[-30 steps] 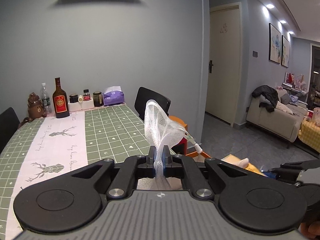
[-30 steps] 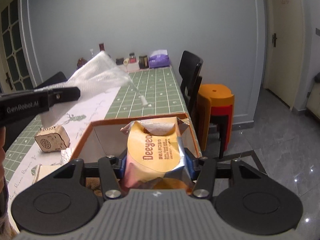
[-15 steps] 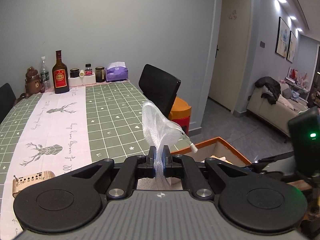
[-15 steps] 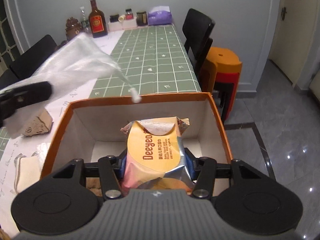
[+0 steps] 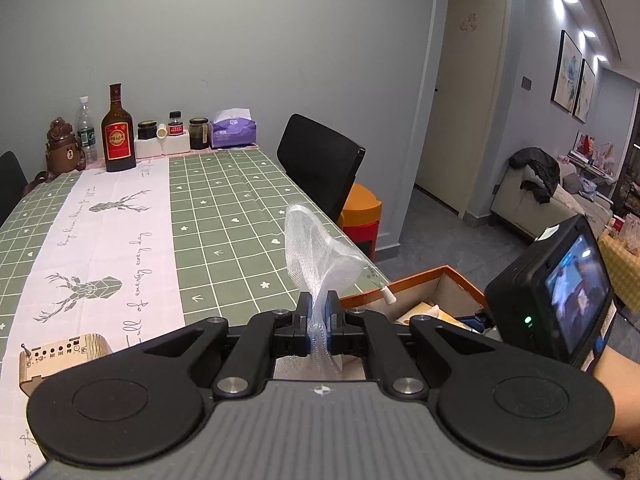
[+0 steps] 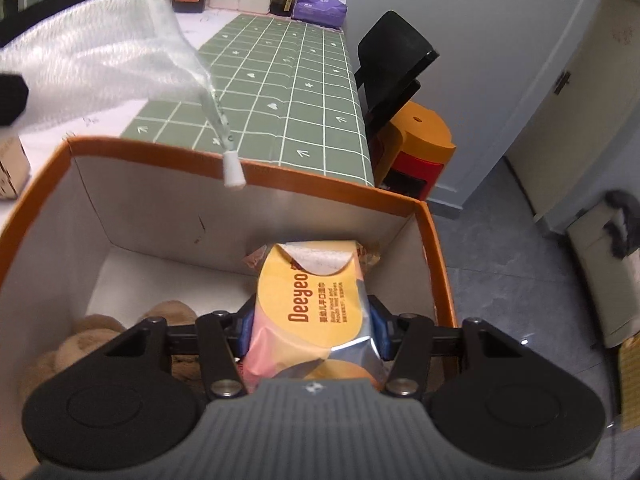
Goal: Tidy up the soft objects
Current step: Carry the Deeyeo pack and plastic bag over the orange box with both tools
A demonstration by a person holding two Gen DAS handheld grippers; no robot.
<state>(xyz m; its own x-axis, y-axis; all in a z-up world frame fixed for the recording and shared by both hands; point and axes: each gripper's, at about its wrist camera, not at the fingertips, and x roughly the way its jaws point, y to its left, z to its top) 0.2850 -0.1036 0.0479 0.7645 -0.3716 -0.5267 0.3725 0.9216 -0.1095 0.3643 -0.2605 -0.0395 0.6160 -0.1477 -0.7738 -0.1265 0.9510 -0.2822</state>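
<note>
So I've got the right gripper (image 6: 310, 328) tipped down into the orange box (image 6: 436, 248), jaws clamped on the wipes pack (image 6: 310, 300) so it hangs over the box floor, right beside a plush toy (image 6: 100, 340) in there; left gripper (image 5: 318, 316) has jaws pinched nearly shut on the white mesh bag (image 5: 316, 252), held above the bench (image 5: 224, 216) near the box rim, I guess queued to go in after.
</note>
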